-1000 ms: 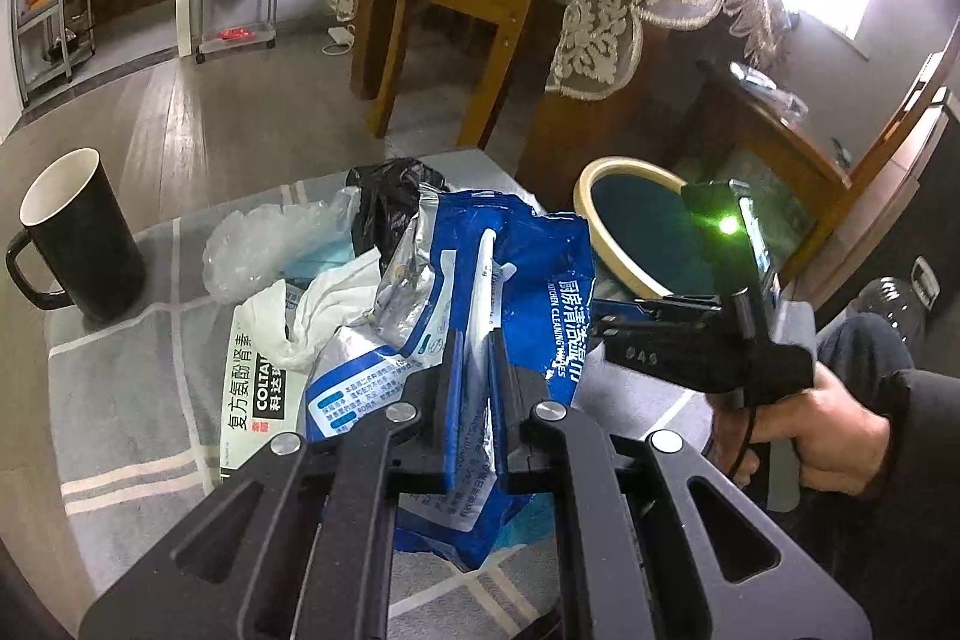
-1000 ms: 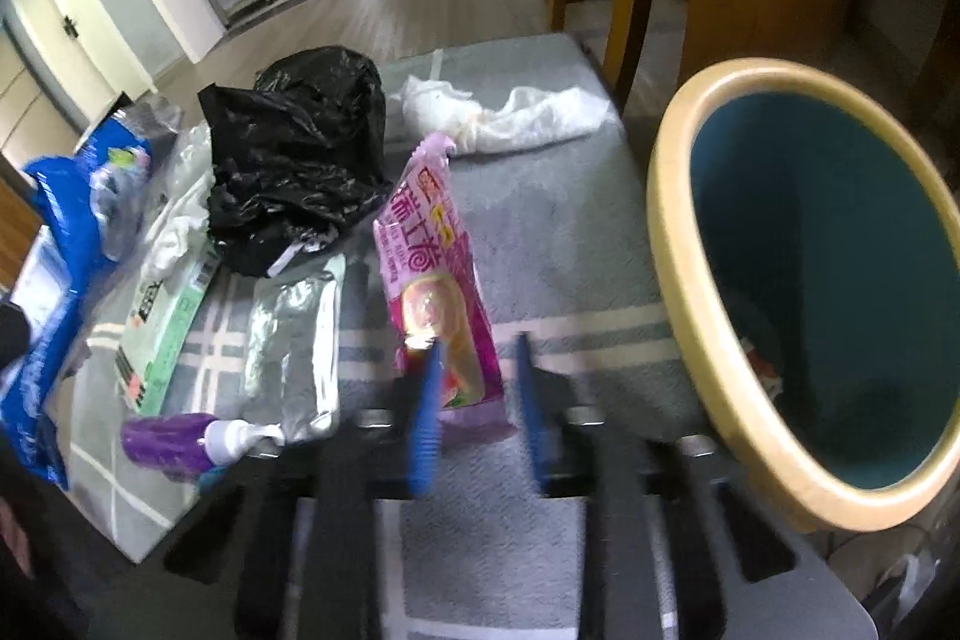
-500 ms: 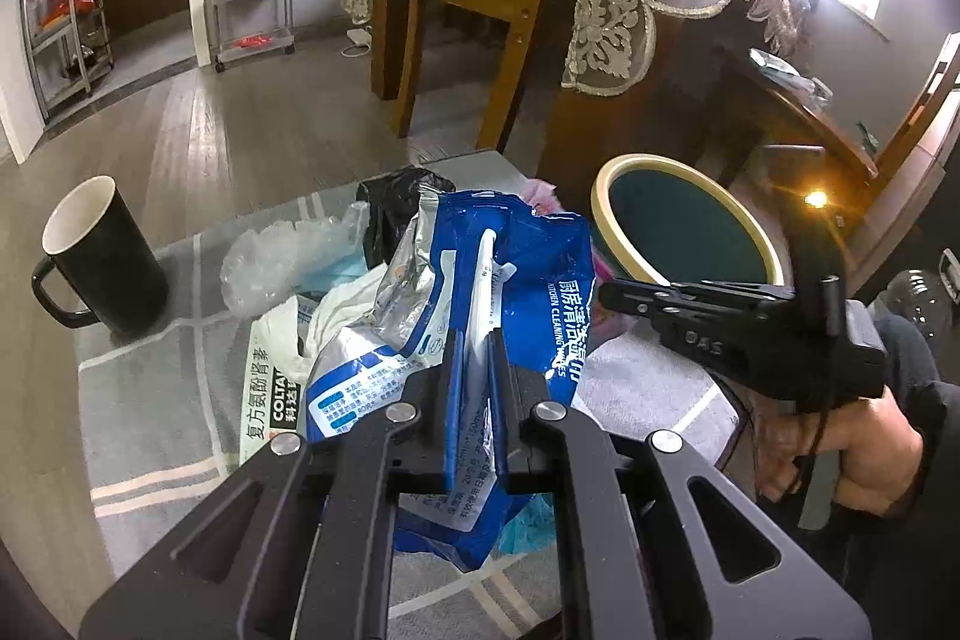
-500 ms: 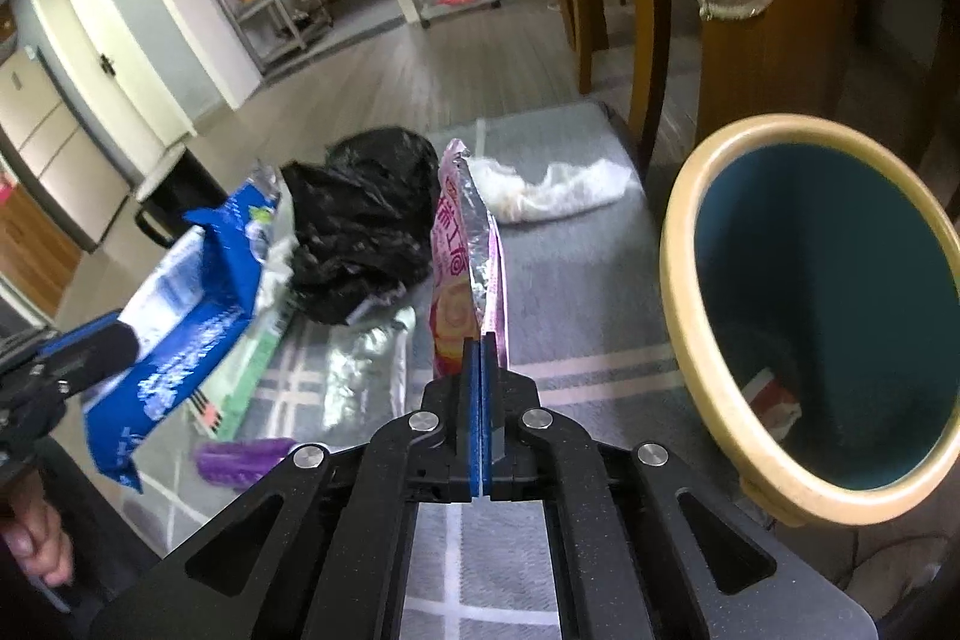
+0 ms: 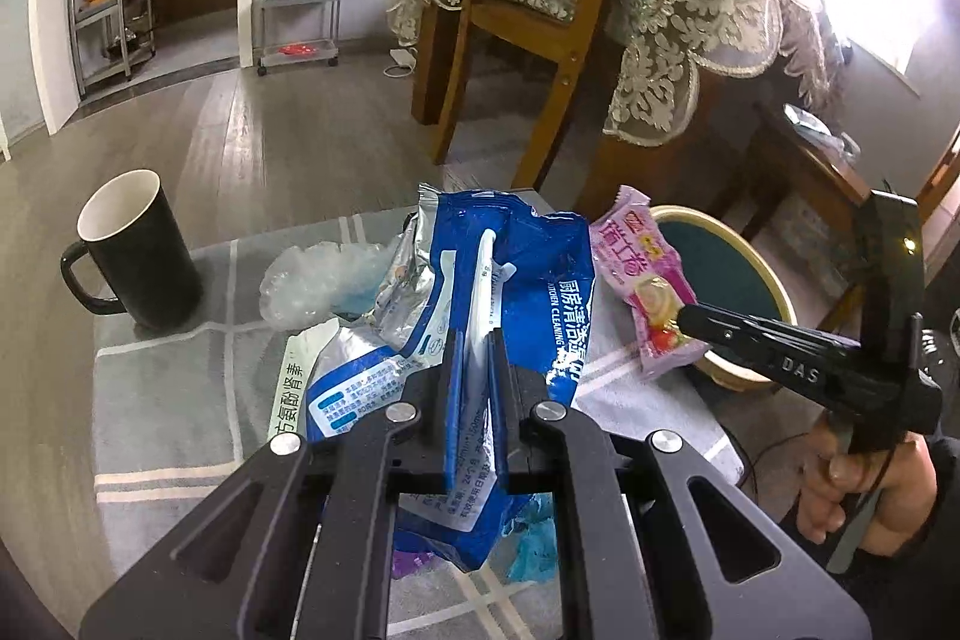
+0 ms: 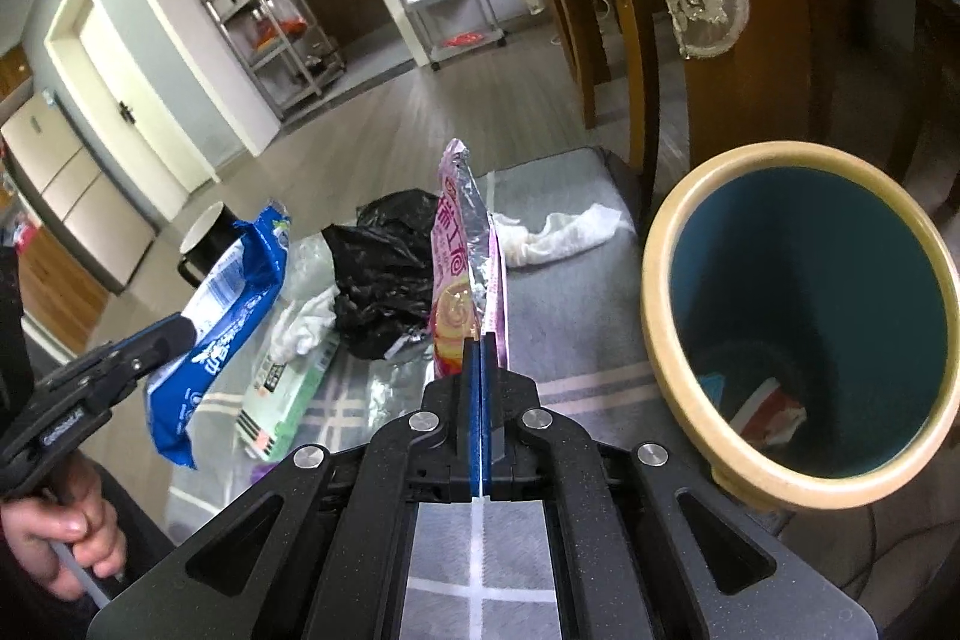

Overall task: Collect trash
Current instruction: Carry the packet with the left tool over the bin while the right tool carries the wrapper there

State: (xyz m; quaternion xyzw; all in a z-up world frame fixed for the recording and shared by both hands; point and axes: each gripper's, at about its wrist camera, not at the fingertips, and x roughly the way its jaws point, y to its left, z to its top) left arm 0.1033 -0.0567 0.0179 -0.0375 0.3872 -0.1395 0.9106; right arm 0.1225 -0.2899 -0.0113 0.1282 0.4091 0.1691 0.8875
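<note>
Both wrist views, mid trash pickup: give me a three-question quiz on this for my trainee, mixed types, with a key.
1. Multiple choice: what does the right gripper hold?
A. the black plastic bag
B. the pink snack wrapper
C. the white tissue

2. True or false: the left gripper is shut on the blue wipes packet.

3. Short answer: which item beside the trash on the grey cloth looks like no trash at all?

Key
1. B. Its pads pinch the wrapper's lower edge, and the wrapper stands upright, lifted off the cloth.
2. True. The packet is clamped between its pads.
3. The black mug, standing upright at the cloth's far corner from the bin.
</note>
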